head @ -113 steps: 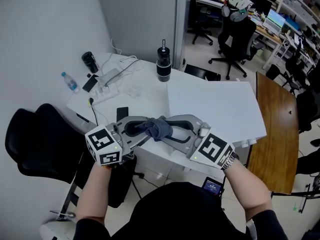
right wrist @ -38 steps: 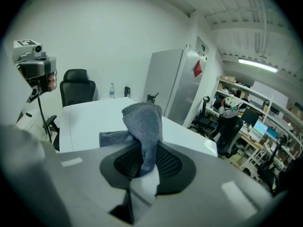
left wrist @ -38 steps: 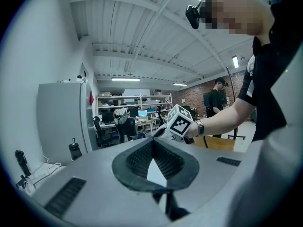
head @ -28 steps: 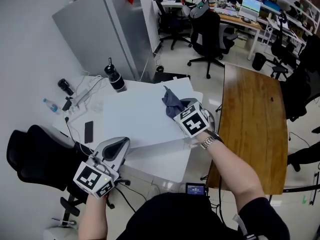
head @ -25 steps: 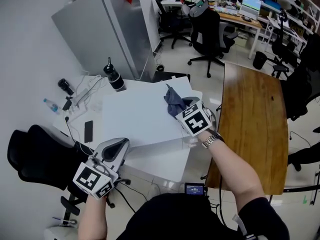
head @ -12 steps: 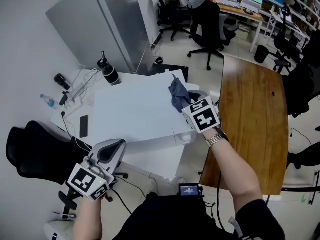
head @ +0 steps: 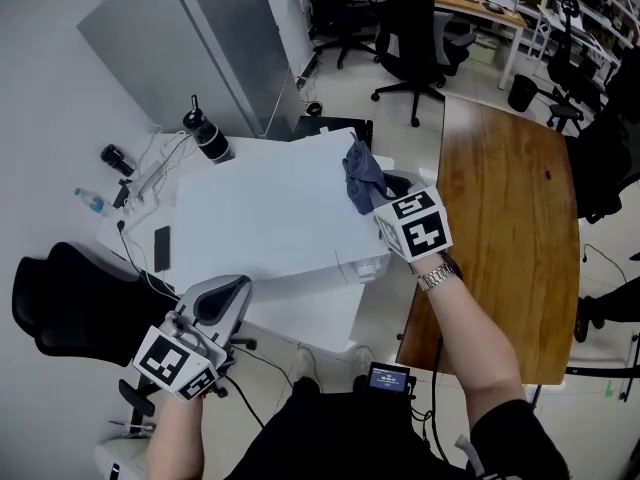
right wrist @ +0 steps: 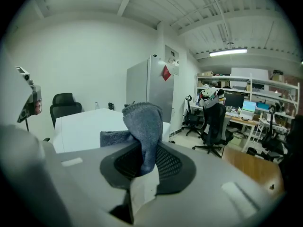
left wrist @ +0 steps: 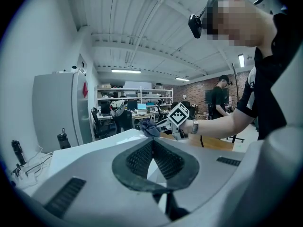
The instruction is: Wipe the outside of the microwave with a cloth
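Roughly mid-wipe: cloth at the top panel, rest of shell unproven

Nearest the camera, the left gripper (head: 228, 292) hangs low on the person's L side. It is in front of & below the microwave (head: 262, 216), well apart from it. Its own view shows the jaws together w/ nothing between them, so it looks idle, no part in the wipe.

Next out is the microwave itself, a white box on a white table (head: 140, 213), top panel up, front face toward the person. The top reads as even white w/ no streaks or damp marks, so I can't say which bits have been wiped.

At the top's far R corner is the right gripper (head: 378, 194), jaws clamped on the blue-grey cloth (head: 362, 172). The right gripper view shows the cloth bunched up b/w the pads, a white tag (right wrist: 144, 188) hanging below. The cloth sits over the corner edge; whether it presses on the panel I can't tell.

Judgement: the cloth is in hand & at the microwave, so the top wipe is prob. under way. Front, door & both sides show no sign of attention, so those look left to do, plus the back if reachable.

Further off are a black flask (head: 205, 136), cables (head: 150, 168), a wooden table (head: 505, 208), a grey cabinet (head: 175, 43) & office chairs (head: 405, 33).
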The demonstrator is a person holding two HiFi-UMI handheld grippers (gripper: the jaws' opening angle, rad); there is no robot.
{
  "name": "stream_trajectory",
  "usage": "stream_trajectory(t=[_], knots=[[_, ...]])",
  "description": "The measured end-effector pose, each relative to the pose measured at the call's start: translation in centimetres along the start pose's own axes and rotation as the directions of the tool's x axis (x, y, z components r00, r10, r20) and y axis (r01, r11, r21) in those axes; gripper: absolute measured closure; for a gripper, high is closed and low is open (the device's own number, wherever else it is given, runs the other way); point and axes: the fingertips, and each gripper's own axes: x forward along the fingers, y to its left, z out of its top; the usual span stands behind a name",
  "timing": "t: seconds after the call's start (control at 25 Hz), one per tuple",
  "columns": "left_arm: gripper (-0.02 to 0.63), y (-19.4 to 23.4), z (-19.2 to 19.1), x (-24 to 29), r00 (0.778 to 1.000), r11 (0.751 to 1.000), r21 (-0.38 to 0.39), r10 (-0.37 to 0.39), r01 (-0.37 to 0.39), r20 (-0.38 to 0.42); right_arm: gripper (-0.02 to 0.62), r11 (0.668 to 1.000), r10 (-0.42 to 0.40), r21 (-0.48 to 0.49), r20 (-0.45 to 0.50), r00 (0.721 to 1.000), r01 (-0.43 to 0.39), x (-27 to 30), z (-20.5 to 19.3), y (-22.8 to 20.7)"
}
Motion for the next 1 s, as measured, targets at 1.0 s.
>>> stream_trajectory(t=[1.0], knots=[[0.601, -0.4, -1.2, 1.7, 0.998, 0.998, -0.035, 0.044, -0.046, -0.033, 0.531, 0.987, 0.033, 0.158, -0.064, 0.997, -0.023, 3.2, -9.6, -4.0]])
